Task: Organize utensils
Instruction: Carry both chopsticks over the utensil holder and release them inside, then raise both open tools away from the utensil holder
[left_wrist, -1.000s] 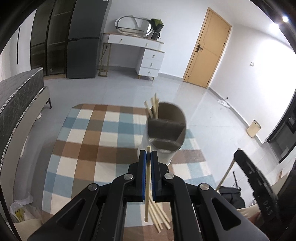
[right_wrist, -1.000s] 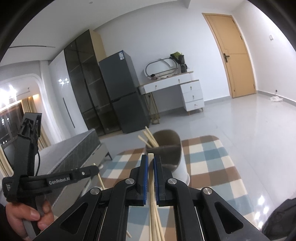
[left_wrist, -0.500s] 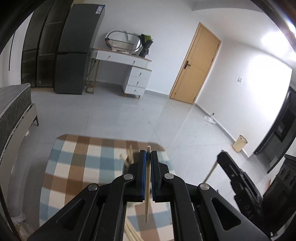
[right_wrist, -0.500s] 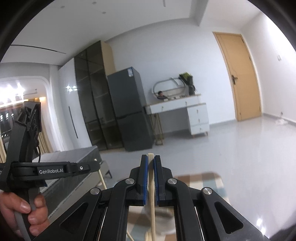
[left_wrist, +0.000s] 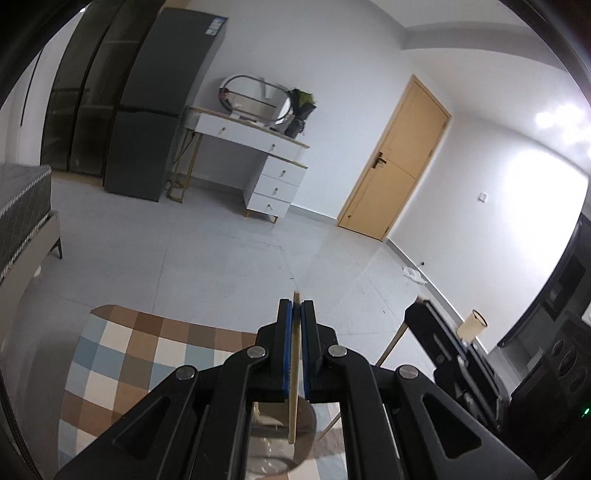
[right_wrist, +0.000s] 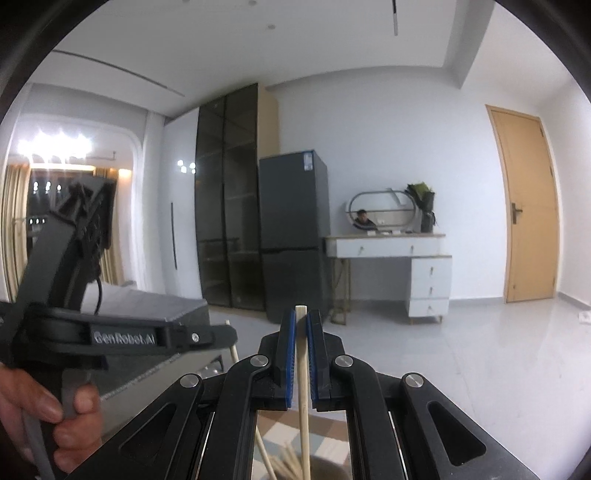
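Left claw (left_wrist: 296, 314) was clamped on one wooden chopstick (left_wrist: 293, 387), stick upright, its lower end hanging over the open holder cup (left_wrist: 306, 417) on the checked worktop cloth (left_wrist: 122, 354). Right claw (right_wrist: 301, 325) pinched a second chopstick (right_wrist: 303, 391) (blue pads tight on both sides), with loose chopsticks (right_wrist: 284, 463) bunched below it. Left hand (right_wrist: 48, 413) gripped the other handle.
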